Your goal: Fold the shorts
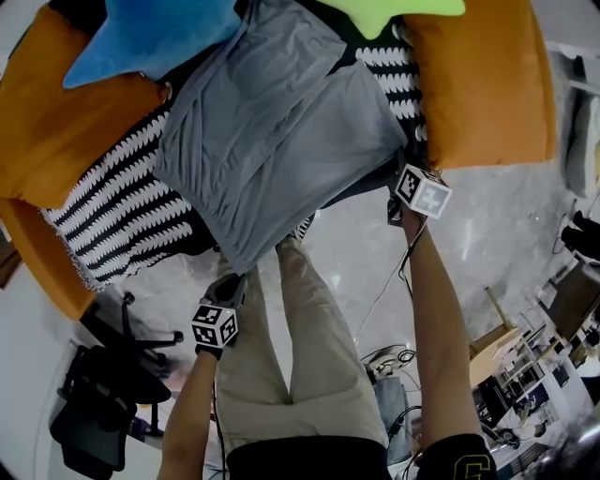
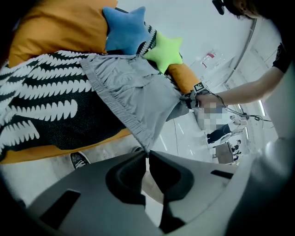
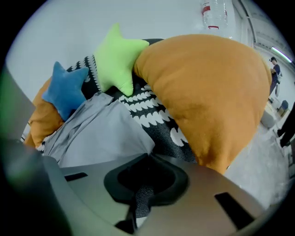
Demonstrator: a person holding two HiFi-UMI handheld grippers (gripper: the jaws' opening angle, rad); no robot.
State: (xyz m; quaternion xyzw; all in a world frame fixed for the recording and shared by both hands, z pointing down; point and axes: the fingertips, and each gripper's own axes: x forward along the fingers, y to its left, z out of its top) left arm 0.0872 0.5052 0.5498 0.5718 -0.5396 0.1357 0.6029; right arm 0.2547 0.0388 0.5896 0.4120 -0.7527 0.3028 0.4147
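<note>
Grey shorts lie spread on a black-and-white patterned blanket over an orange sofa. My left gripper is at the near corner of the shorts. In the left gripper view its jaws are shut on the elastic waistband corner, lifted off the seat edge. My right gripper is at the shorts' right corner, beside the orange cushion. In the right gripper view its jaws are shut on that corner of the grey cloth.
A blue star cushion and a green star cushion rest at the back of the sofa. Big orange cushions flank the blanket. My legs stand at the sofa's front edge. A black office chair is at lower left.
</note>
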